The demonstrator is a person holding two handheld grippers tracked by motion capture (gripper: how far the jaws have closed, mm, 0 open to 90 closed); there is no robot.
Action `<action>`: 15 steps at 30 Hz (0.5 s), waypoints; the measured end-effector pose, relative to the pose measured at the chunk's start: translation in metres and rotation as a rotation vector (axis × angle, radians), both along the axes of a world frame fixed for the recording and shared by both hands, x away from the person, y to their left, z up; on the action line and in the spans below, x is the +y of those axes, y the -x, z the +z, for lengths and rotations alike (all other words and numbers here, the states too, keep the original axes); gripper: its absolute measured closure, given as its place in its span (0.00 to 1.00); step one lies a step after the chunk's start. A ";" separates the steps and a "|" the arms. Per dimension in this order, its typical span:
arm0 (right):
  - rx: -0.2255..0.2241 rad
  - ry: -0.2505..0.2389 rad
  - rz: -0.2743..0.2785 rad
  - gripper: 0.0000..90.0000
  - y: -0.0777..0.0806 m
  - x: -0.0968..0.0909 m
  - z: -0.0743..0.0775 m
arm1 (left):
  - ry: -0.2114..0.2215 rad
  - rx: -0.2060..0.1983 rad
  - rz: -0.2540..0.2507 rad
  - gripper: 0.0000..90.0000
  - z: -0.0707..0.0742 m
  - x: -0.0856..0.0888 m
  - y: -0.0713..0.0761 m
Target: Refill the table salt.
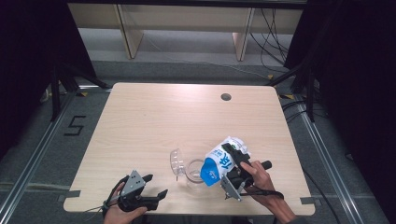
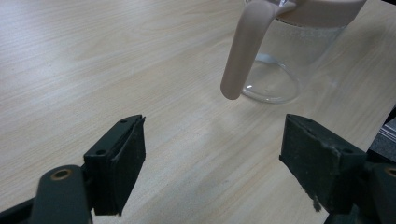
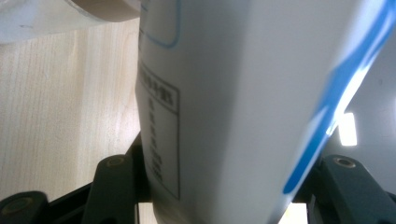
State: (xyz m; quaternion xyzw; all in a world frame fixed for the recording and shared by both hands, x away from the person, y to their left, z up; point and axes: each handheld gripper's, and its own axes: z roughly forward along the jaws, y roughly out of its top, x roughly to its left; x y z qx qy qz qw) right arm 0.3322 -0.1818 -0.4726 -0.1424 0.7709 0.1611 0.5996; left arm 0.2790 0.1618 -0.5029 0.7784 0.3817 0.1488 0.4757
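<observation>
1. The right gripper (image 1: 232,157) is pinching a white and blue bag (image 1: 223,161), its jaws pressing on the bag's two sides in the right gripper view (image 3: 243,107).
2. The bag is tilting, its blue end hanging over the mouth of a clear jar (image 1: 195,170) that is standing near the front edge of the table (image 1: 154,116).
3. The jar's clear lid (image 1: 177,161) is standing open, swung up on the jar's left in the high view.
4. The left gripper (image 1: 155,186) is resting low at the table's front left, its jaws spread wide with nothing between them.
5. In the left gripper view the gripper (image 2: 212,154) is facing the jar (image 2: 285,56), whose beige handle (image 2: 243,51) is hanging down just ahead of the jaws, apart from them.
</observation>
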 end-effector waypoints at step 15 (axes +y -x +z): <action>-0.022 0.005 -0.004 0.51 -0.001 -0.001 -0.001 | 0.001 0.000 0.002 0.24 0.000 0.000 0.000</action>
